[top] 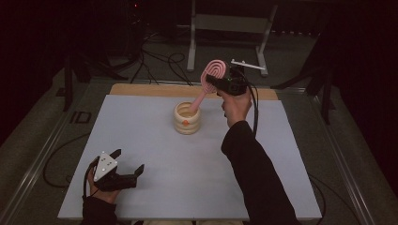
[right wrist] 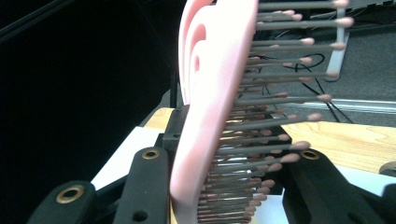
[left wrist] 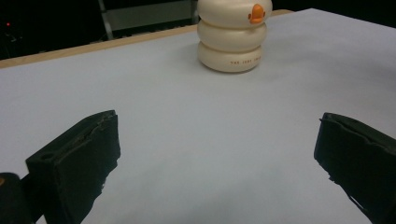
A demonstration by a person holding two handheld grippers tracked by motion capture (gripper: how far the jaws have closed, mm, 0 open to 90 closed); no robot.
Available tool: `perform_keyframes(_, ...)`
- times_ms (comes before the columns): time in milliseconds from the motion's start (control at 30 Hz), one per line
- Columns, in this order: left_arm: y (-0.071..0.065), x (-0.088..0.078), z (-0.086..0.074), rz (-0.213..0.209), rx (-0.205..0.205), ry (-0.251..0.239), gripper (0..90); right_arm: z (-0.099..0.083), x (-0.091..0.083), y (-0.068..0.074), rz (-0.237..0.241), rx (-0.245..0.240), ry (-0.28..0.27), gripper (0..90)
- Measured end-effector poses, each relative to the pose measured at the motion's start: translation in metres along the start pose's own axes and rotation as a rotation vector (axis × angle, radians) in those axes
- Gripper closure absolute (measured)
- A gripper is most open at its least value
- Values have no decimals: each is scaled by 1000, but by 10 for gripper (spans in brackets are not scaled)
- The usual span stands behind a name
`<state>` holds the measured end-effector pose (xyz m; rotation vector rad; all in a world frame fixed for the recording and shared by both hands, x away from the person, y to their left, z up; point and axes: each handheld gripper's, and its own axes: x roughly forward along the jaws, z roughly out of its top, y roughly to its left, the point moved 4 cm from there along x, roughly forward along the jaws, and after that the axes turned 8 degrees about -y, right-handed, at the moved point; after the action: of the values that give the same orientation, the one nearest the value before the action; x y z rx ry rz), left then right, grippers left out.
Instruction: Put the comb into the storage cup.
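The room is dim; light falls from above onto the pale tabletop (top: 155, 154), leaving the floor and surroundings beyond its edges nearly black. Shadows on it are soft and faint, with no harsh glare. The high view is grainy and slightly soft. In the right gripper view the pink hairbrush (right wrist: 210, 107) sits close and blurred, its bristles out of focus.

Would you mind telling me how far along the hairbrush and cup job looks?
Done: the right gripper is clamped on the pink plastic hairbrush, handle tip inside the cream ribbed cup. In hand: the brush leans there, held. Left: releasing it. The left gripper waits open above the white table.
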<state>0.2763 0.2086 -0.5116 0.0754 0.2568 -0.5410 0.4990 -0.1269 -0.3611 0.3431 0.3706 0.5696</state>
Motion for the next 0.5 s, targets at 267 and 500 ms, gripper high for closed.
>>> perform_keyframes(267,1,0,0,4,-2,1,13,-4,2,-2,-11,-4,6,637)
perform_keyframes(500,0,0,0,2,3,2,13,-8,5,-3,-13,-5,13,637)
